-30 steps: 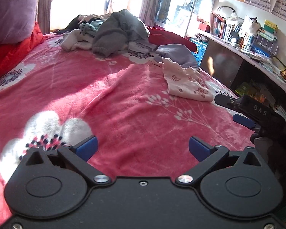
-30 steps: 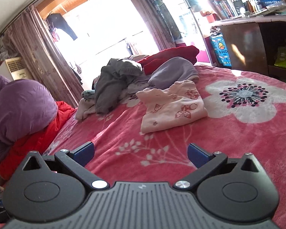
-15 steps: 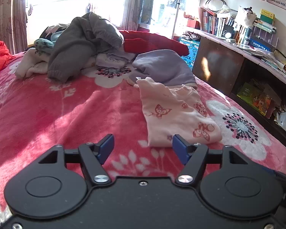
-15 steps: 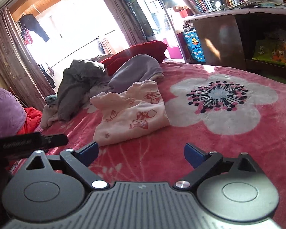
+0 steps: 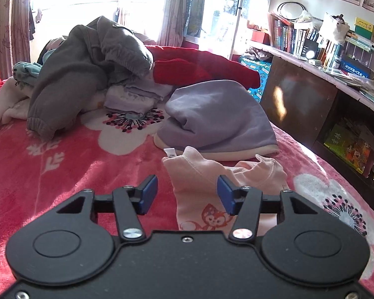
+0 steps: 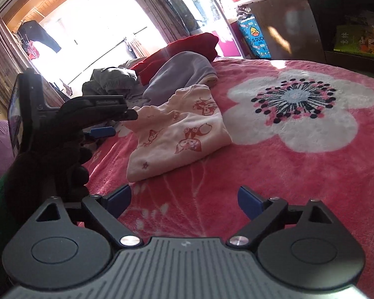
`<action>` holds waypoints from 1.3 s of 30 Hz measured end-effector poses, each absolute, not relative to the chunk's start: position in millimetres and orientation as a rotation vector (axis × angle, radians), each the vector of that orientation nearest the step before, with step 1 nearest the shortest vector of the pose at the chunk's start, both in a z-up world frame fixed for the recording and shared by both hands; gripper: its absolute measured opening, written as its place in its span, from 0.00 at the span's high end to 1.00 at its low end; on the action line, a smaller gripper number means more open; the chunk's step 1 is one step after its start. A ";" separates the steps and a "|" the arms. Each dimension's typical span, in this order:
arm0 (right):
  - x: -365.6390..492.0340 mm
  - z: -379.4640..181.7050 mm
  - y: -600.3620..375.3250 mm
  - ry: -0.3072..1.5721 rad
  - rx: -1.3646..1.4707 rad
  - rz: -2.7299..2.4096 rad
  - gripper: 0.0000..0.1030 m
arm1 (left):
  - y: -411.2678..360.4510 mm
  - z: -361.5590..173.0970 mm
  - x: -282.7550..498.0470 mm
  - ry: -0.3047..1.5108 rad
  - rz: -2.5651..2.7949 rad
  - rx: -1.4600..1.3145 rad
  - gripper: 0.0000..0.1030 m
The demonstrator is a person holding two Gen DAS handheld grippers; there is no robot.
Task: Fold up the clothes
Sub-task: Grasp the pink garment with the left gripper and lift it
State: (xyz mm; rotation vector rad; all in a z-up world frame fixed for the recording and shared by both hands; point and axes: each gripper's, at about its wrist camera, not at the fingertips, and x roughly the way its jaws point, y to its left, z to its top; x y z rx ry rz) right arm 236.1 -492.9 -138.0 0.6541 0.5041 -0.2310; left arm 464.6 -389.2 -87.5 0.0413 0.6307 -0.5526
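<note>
Landmark throughout: pink cartoon-print garment, lying loosely folded on the red floral blanket.

Far left of garment: grey sweatpants heaped over paler laundry, untouched. Behind garment: lilac sweatshirt, hem touching or nearly touching the pink collar edge; red knit further back again.

Directly over garment's near-left portion: left gripper, jaws just narrowed to about half spread, blue fingers straddling the fabric with a gap either side, nothing pinched yet. In right wrist view, same tool seen side-on at the garment's left edge, gloved hand behind it.

Short of garment's near hem: right gripper, fingers spread wide, only blanket between them, nothing held.

Risks from here, as judgement: closing too deep and pinching plush blanket along with fabric, dragging both; catching several folded layers instead of one, so no clean unfolding; snagging the lilac hem when lifting; right tool too far off to share the lift.
</note>
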 end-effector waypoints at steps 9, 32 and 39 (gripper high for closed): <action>244.8 -143.8 -488.6 0.537 0.670 -0.224 0.08 | -386.0 -92.5 457.5 0.577 -0.574 0.058 0.97; 218.6 -128.9 -458.1 0.511 0.644 -0.093 0.04 | -136.7 97.1 314.9 0.250 -0.324 0.109 0.98; 210.3 -133.8 -409.5 0.572 0.623 0.100 0.04 | -51.7 59.6 217.8 0.371 -0.274 0.078 0.98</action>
